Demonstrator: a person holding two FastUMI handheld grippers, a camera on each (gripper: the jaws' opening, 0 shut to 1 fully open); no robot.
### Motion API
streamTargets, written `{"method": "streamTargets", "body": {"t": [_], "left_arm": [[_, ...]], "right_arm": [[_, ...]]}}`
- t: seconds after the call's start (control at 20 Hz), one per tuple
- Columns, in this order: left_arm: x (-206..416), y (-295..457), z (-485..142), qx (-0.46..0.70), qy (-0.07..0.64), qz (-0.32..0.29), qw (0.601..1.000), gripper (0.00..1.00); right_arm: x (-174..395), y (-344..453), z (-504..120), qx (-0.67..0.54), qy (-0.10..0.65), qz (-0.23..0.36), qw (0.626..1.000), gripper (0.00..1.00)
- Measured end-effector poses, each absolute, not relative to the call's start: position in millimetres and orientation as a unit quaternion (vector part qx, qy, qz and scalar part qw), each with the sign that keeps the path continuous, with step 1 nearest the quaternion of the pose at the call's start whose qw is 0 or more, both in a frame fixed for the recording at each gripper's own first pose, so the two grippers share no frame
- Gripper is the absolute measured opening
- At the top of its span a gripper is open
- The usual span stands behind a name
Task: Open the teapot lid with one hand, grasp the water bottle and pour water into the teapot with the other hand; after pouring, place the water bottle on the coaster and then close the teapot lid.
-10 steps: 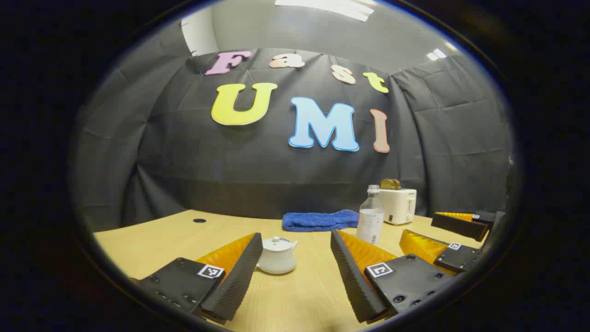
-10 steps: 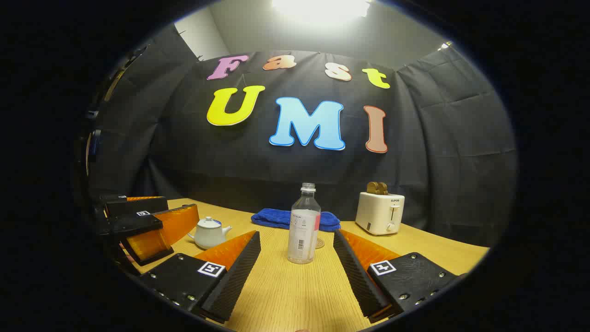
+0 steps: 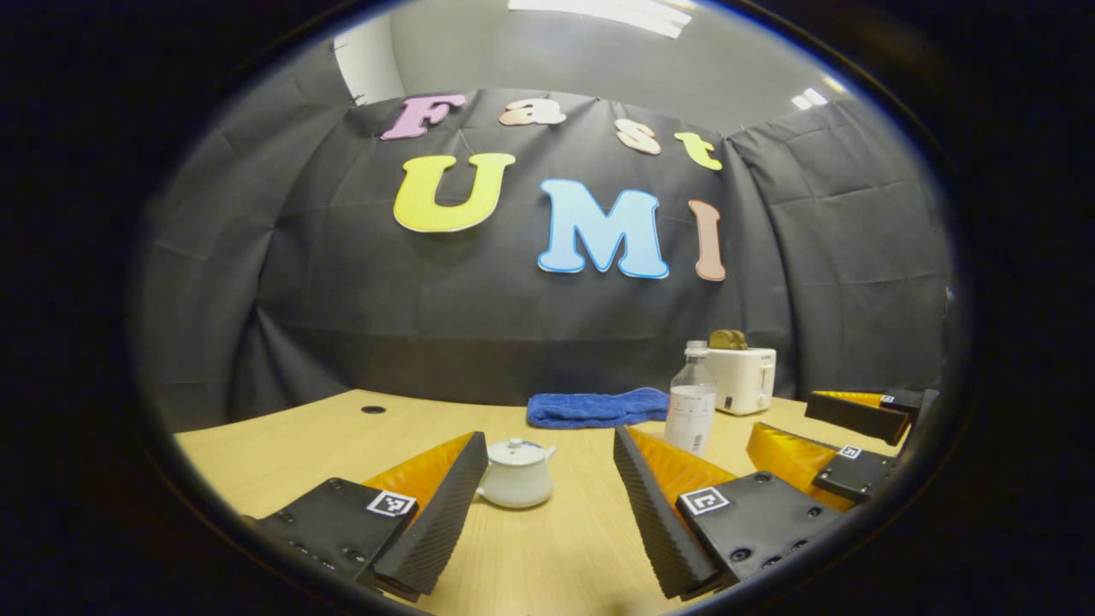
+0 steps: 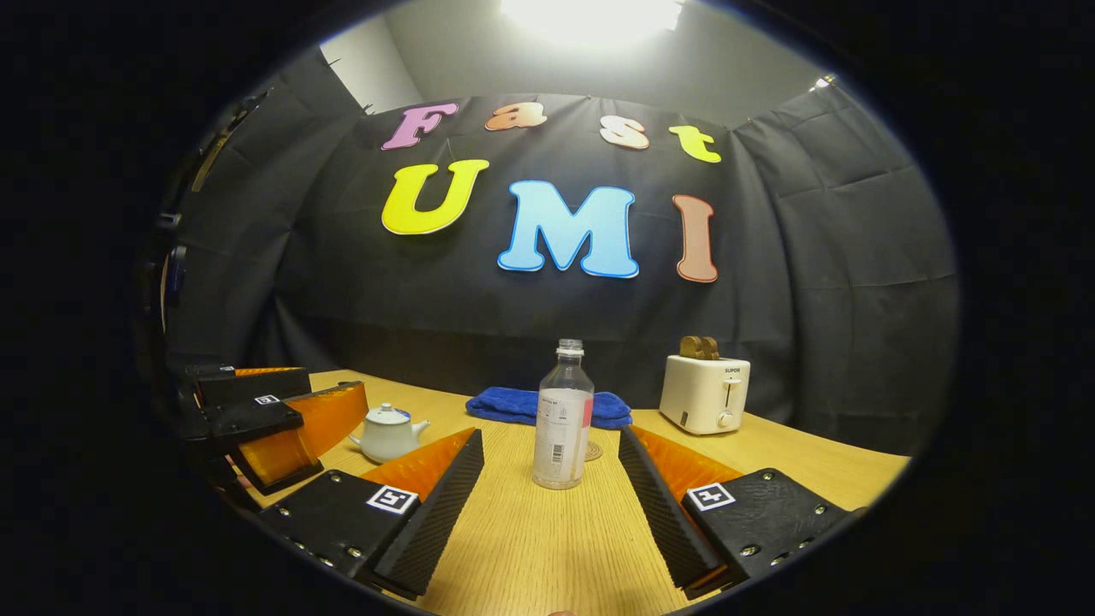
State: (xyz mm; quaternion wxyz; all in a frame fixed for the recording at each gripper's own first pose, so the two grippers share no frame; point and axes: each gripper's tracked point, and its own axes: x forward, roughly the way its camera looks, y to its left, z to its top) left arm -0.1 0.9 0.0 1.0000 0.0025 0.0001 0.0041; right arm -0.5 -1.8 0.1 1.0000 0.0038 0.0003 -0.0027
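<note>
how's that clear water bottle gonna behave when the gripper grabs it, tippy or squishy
Probably tippy: the water bottle stands tall and narrow on a small base on the table. Its thin clear wall will likely flex under a squeeze. It has no cap on, so a hard pinch or tilt could spill. The right gripper is open, apart from it.

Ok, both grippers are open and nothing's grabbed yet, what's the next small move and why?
Probably ease the left gripper forward to the teapot: its lid is on, and the open fingers frame it without touching. The water bottle waits between the right gripper fingers.
</note>
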Motion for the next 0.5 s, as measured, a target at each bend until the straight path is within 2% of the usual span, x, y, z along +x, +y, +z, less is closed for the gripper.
{"method": "streamTargets", "body": {"t": [0.5], "left_arm": [[-0.1, -0.4, -1.9, 0.002, 0.004, 0.002, 1.0, 0.96]], "right_arm": [[-0.5, -2.1, 1.2, 0.001, -0.004, -0.004, 1.0, 0.98]]}}
